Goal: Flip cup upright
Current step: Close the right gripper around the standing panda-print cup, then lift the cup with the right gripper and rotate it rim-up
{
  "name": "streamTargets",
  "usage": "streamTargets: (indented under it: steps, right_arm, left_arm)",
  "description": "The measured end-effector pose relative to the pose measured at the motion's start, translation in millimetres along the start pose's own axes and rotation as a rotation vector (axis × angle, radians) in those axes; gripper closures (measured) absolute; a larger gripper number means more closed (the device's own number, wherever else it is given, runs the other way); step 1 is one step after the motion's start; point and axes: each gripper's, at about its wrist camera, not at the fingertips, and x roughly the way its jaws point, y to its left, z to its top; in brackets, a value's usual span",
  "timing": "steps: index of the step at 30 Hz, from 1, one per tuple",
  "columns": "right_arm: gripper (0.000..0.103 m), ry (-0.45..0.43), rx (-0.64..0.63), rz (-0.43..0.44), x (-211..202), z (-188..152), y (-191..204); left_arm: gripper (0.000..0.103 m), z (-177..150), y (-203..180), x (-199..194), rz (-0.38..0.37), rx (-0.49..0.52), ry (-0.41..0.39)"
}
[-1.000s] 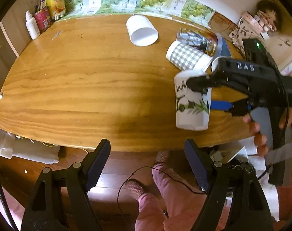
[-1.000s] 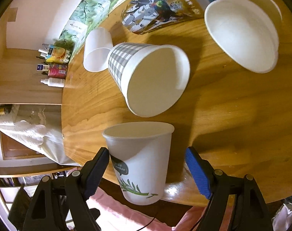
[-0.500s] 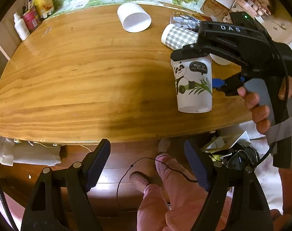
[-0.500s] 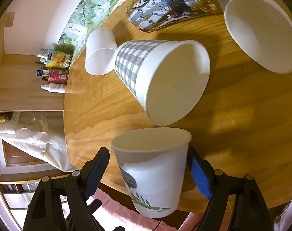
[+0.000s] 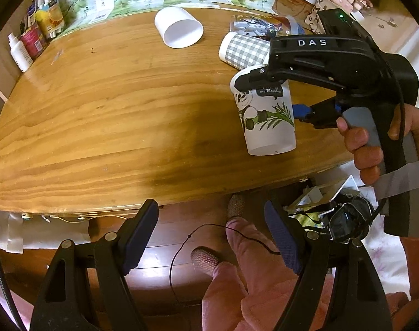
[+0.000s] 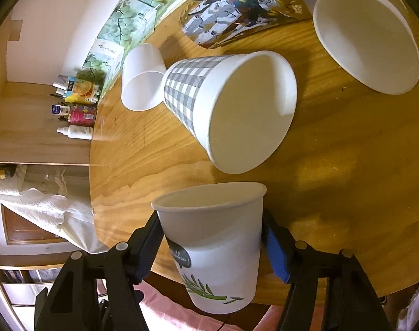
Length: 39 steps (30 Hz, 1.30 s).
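Four paper cups on the wooden tabletop (image 5: 99, 104): right claw (image 6: 212, 245) clamps the panda cup (image 6: 215, 248) (upright); three lie tipped. Left claw (image 5: 209, 237) gapes empty.

The right claw (image 5: 267, 93) covers part of the panda cup's (image 5: 266, 118) rim and the lettering on its dark label. Beyond that claw, the gingham cup's (image 5: 243, 49) mouth is hidden. Far left of it, the bottles (image 6: 77, 110) have labels too small to read.
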Motion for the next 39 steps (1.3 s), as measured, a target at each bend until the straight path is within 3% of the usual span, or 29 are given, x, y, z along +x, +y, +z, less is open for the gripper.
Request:
streamTargets:
  steps: [10,18,31,39]
  right_arm:
    - [0.037,-0.046,-0.049,0.003,-4.8,-8.8,8.6]
    - [0.037,-0.173,-0.128,0.01,-27.4,-19.9,22.4]
    - [0.037,-0.615,-0.418,-0.151,-56.6,-68.5,40.8]
    - [0.037,-0.838,-0.508,-0.188,-52.5,-99.5,31.7]
  left_arm:
    - [0.021,-0.9,0.2,-3.7,0.011,0.007,-0.016]
    - [0.021,-5.8,-3.7,-7.7,0.008,0.022,-0.028]
    - [0.021,-17.3,-3.6,-2.1,-0.003,0.022,-0.018]
    - [0.021,-28.0,-2.3,12.1,-0.003,0.02,0.037]
